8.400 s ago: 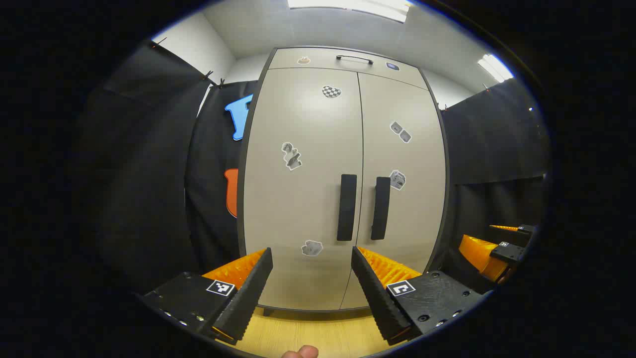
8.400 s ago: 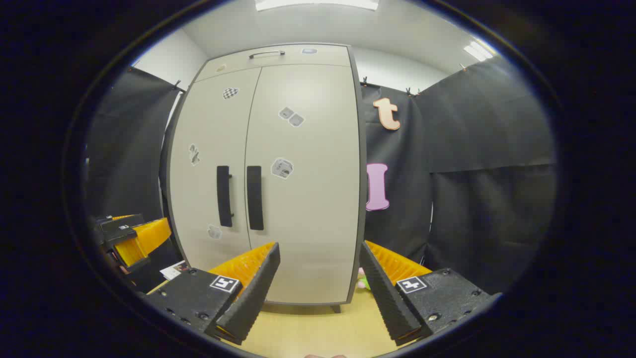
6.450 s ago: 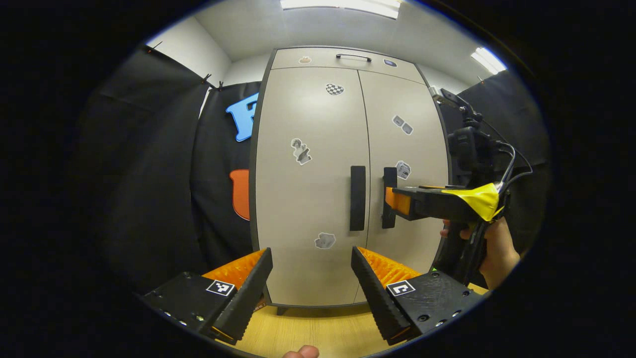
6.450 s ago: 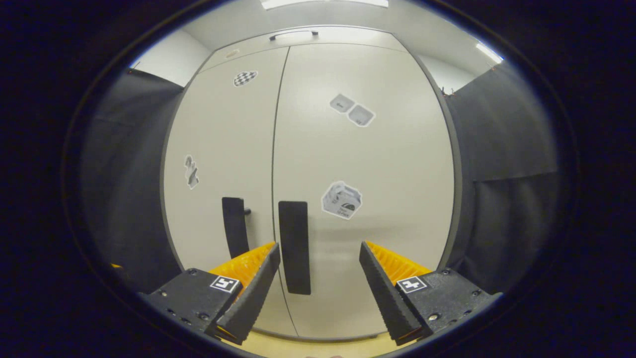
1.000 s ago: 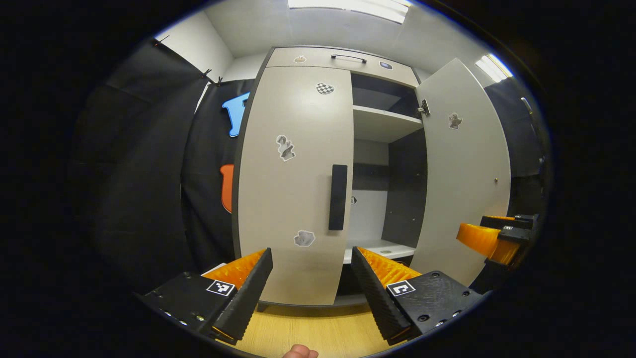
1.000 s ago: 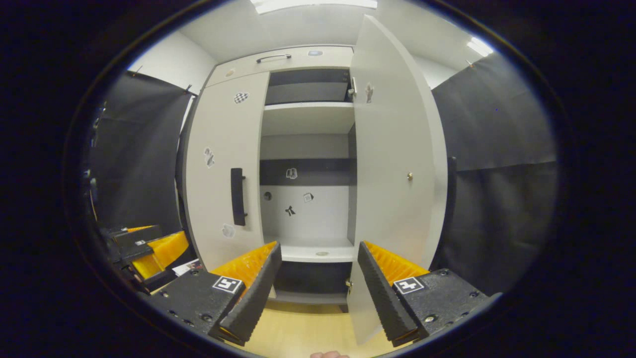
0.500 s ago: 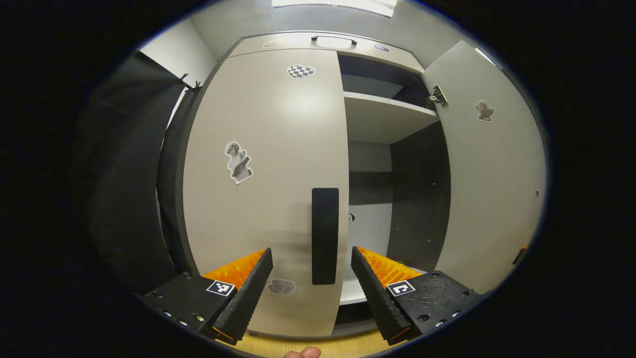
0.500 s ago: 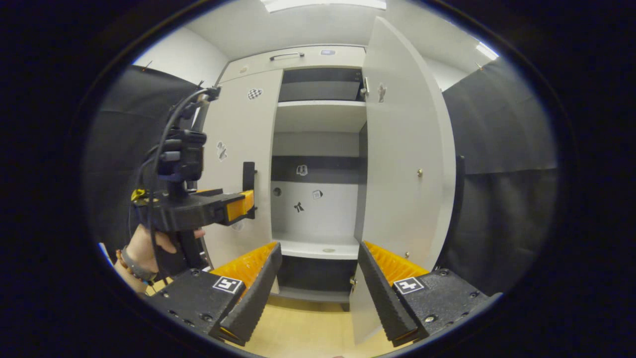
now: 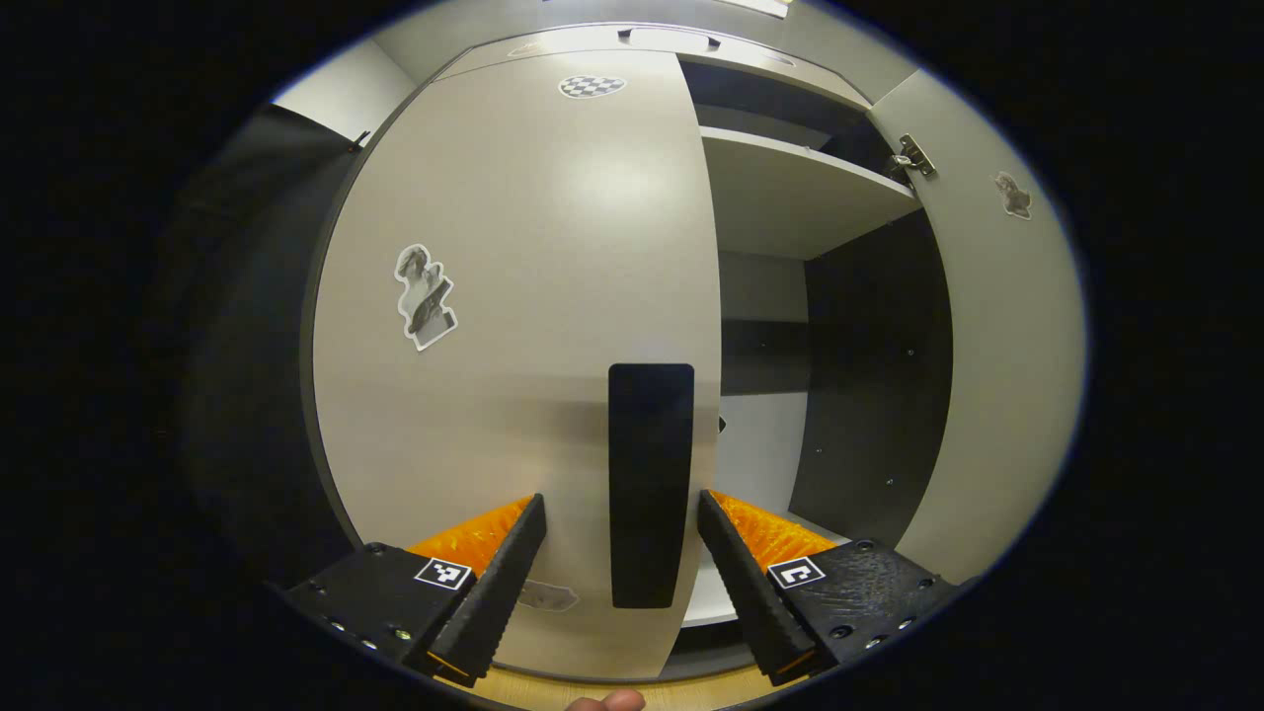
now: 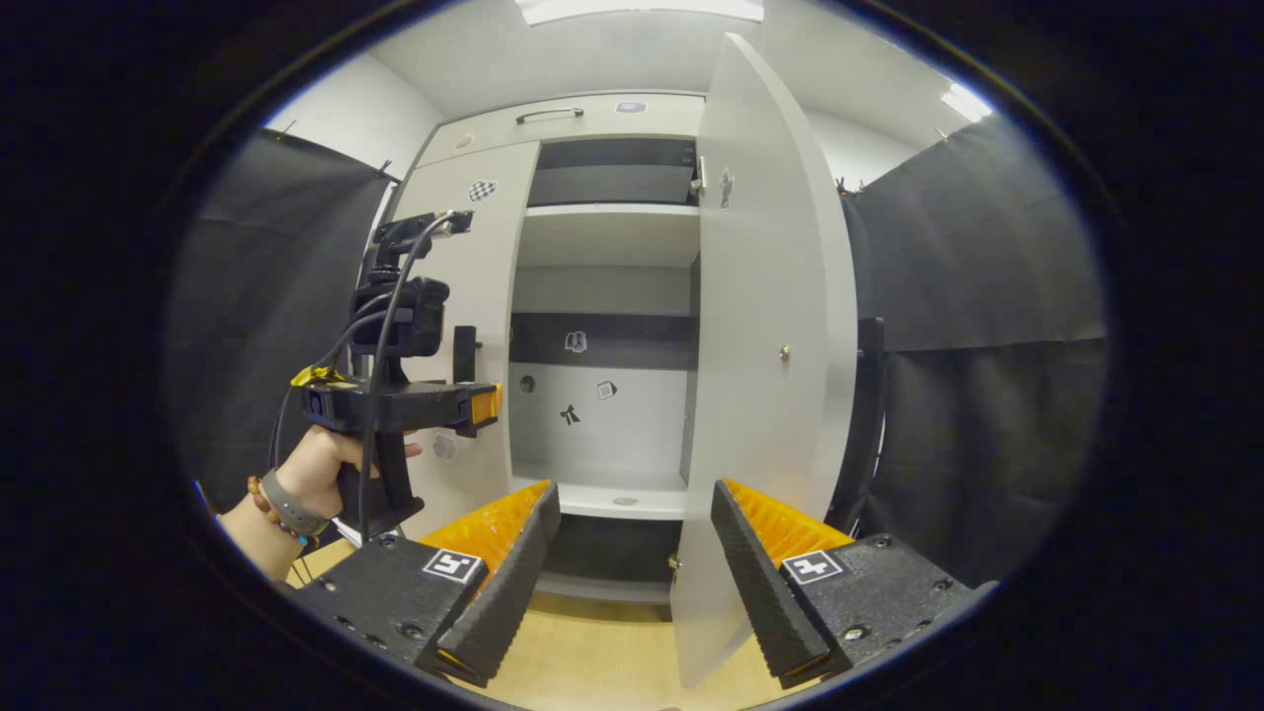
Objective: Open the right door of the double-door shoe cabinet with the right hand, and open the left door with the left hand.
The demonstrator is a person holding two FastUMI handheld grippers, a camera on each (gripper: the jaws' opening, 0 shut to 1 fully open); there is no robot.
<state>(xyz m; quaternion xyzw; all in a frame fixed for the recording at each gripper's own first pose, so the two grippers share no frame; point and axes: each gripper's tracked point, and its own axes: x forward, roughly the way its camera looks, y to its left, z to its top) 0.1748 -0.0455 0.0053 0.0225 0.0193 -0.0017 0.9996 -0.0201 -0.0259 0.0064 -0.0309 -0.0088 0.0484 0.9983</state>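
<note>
1. The right door's step looks done: the flat beige right door [image 10: 765, 326] stands swung out, right of centre.
2. The left gripper [image 9: 620, 553], fingers spread, straddles the matte black bar handle [image 9: 650, 484] of the shut left door [image 9: 513, 296], low centre; next, clamp and pull.
3. The right gripper [image 10: 635, 553] hangs spread, holding nothing.

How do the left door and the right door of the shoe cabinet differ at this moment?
The left door is closed against the cabinet; the right door is swung wide open, showing the shelves. The left door shows its outer face, with a dark handle between the fingers of the open left hand-held gripper; the right door shows its inner face. Both are pale, tall panels with stickers.
</note>
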